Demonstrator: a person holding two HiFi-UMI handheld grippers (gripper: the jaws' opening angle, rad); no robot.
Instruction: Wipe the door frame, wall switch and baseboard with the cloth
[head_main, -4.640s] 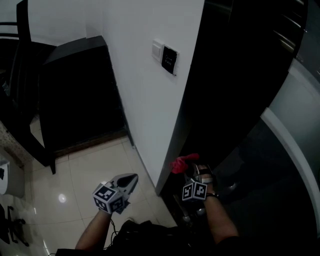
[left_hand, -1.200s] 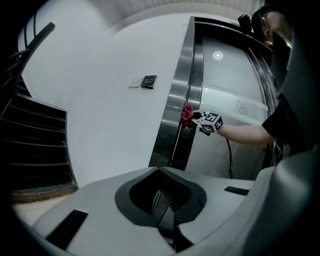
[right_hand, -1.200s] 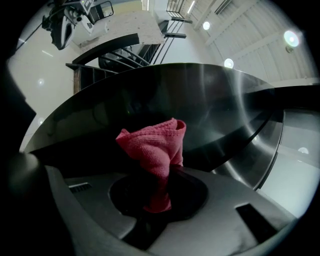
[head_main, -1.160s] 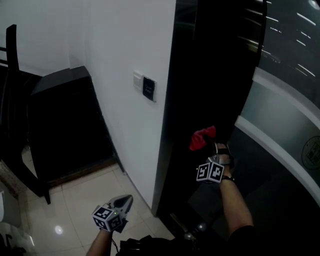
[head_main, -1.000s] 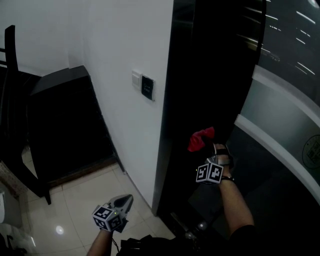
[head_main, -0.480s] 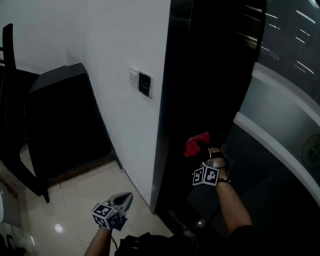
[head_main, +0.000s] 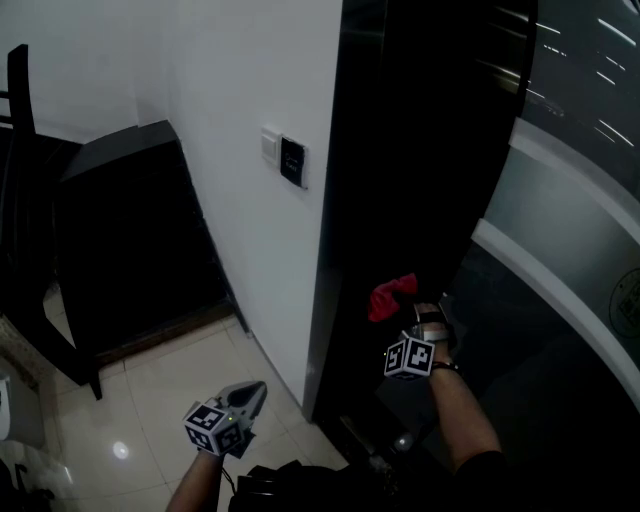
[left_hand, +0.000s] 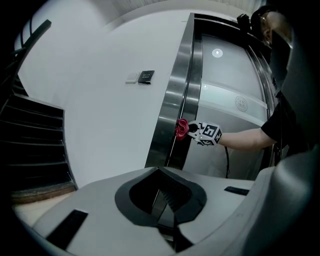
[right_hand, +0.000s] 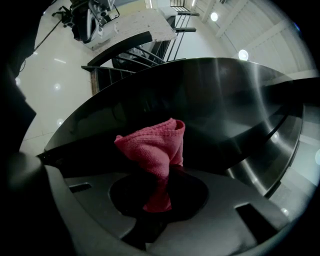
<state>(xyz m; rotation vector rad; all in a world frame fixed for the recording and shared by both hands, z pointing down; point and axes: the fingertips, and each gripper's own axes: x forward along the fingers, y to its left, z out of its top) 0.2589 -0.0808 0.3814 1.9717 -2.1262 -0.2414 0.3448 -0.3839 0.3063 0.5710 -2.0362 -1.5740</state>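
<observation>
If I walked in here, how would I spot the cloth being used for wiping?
Find the tall dark door frame right of the white wall. Partway up it, the right gripper holds a small bunched cloth against the metal. It is the only red thing among black, white and grey surfaces.

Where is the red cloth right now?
In the head view, the red cloth sits right of centre, pinched in the right gripper and held up to the dark door frame, below and right of the wall switch.
</observation>
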